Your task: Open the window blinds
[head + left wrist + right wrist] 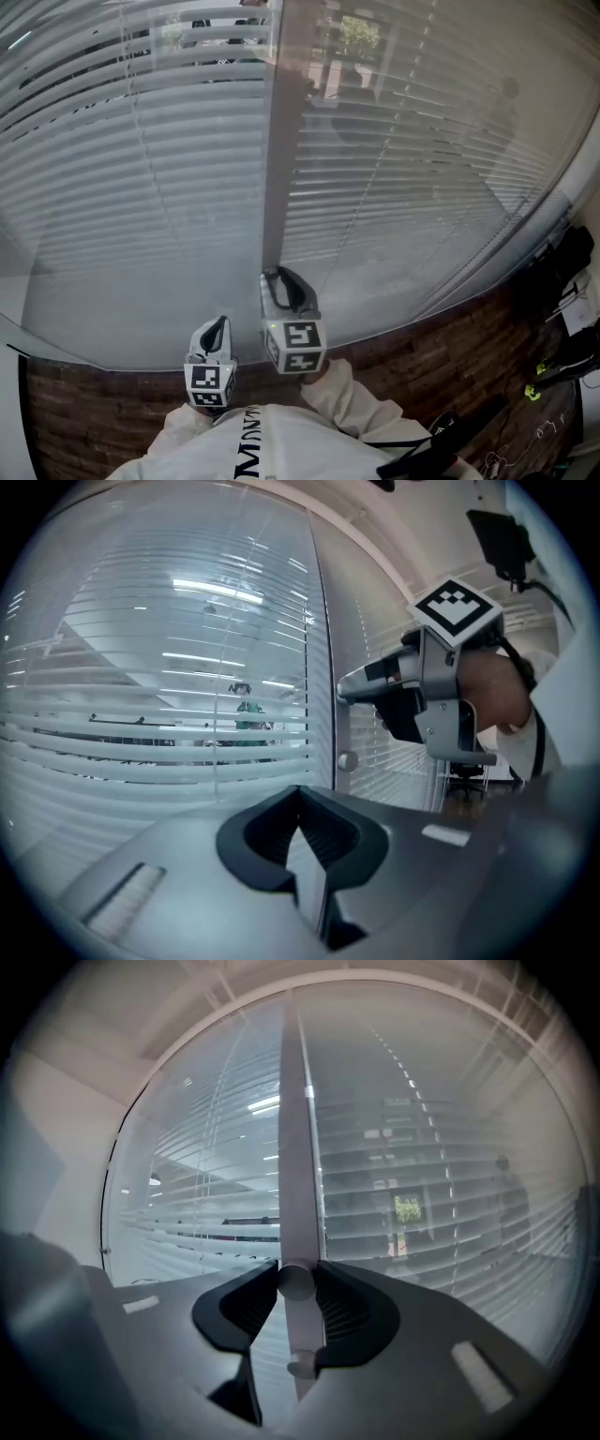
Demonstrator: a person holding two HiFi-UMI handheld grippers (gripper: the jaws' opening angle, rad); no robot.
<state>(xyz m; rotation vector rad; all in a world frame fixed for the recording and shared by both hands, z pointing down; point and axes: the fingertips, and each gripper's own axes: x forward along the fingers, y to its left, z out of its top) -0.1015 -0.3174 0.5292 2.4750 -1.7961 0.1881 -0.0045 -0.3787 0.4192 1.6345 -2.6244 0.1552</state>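
Turning step, by the look of it: pinching the upper knob (pixel 296 1281) on the post (pixel 292 1147) with the right claw (pixel 297 1275), pads pressed on either side of it, pointing about level at the window. Left claw (pixel 301 797) pressed together on nothing, low and just left of the right one, aimed at the left pane. Next, probably, a roll of the wrist about the knob's own axis, with a firm pinch against slipping off so small and smooth a head. Worth watching the slats (pixel 159 733) for direction of tilt, and reversing on any flattening. Cannot tell the pane served by this knob. Note a second knob (pixel 302 1367) free just below it on the same post. As for the blinds (pixel 141 178): hanging full length behind glass on both sides of the post, straight ahead of the claws and above them. On the left, pale slats partly tilted, with strips of a lit room showing between. On the right, greyer and hazier, yet letting through a green plant and a dim figure. Not yet fully open, going by this.
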